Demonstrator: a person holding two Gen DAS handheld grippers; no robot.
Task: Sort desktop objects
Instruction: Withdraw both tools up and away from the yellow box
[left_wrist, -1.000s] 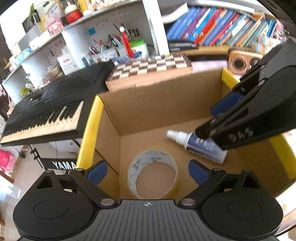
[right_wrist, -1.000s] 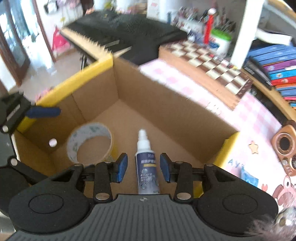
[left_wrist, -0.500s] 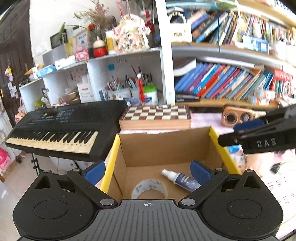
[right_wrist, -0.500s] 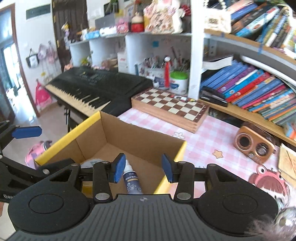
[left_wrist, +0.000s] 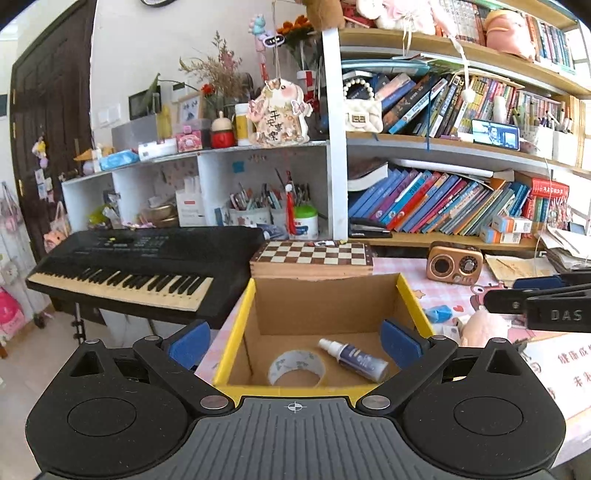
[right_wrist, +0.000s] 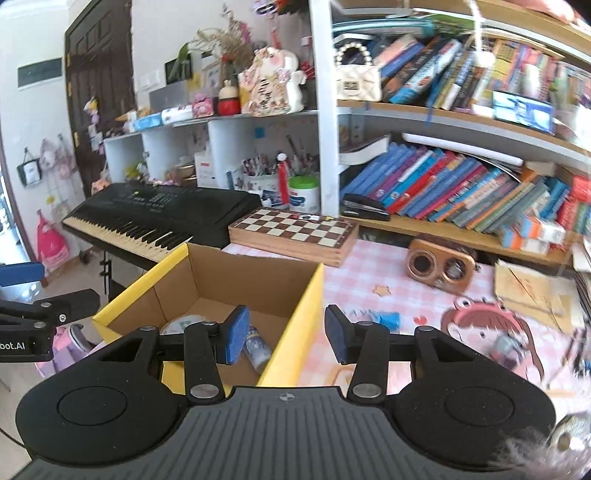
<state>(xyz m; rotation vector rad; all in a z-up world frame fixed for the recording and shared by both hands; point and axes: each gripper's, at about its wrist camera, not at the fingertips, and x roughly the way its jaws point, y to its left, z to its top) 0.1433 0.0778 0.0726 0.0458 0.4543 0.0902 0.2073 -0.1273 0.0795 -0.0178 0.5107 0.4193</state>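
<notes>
Left gripper (left_wrist: 293, 339) jaws wide, empty; spray bottle (left_wrist: 354, 359) and tape roll (left_wrist: 296, 368) in box (left_wrist: 236, 325) between them. Right gripper (right_wrist: 282, 334) jaws have just been opening, empty.

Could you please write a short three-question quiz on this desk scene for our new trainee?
1. True or false: the spray bottle lies on its side inside the cardboard box.
2. What else lies in the box? A) tape roll B) stapler C) radio
3. Is either tool holding anything?

Key:
1. True.
2. A, the tape roll, apart from the bottle.
3. No. The left tool stands wide open and the right tool, whose jaws have just been opening, has nothing between them.
</notes>
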